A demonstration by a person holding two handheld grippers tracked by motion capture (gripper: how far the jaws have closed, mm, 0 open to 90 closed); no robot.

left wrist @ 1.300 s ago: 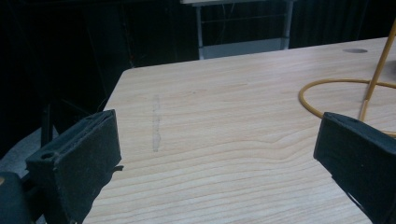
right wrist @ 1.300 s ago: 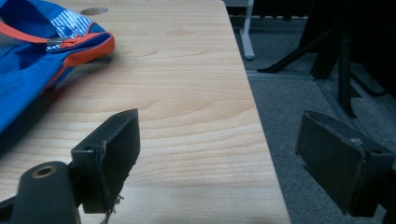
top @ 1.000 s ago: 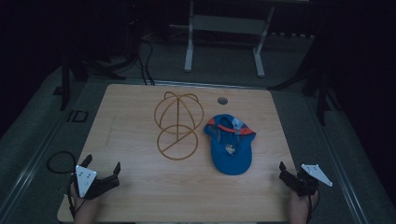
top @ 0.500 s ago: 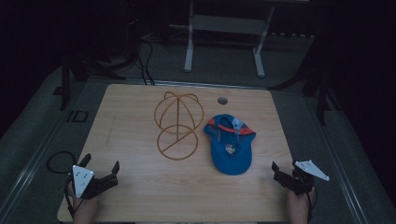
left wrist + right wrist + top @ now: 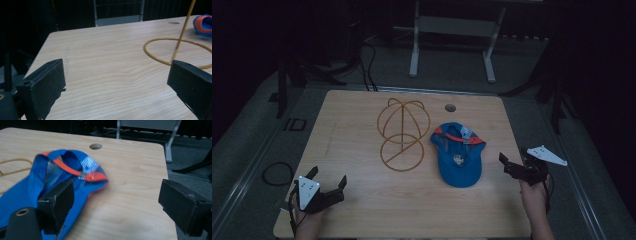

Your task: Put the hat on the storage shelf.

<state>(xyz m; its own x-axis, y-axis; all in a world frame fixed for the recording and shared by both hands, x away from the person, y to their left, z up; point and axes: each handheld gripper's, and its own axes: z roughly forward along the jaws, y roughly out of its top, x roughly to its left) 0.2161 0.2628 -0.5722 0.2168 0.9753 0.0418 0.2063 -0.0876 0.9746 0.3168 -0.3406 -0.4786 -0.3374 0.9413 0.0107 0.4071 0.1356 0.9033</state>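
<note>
Hovering at the table's right edge, right gripper spread wide and empty, jaws just opened further, blue cap lay upside down just beside it, left gripper likewise released, wire stand left of cap.

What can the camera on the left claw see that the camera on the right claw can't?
The left claw view alone has the upright wire rod of the wire stand rising from its ring base, plus that claw's own open jaws. The right claw view alone has the inside of the blue cap, with its orange trim and white label, and the right claw's own open jaws. Both have the wooden table, its round hole, a bit of yellow wire and a bit of cap.
</note>
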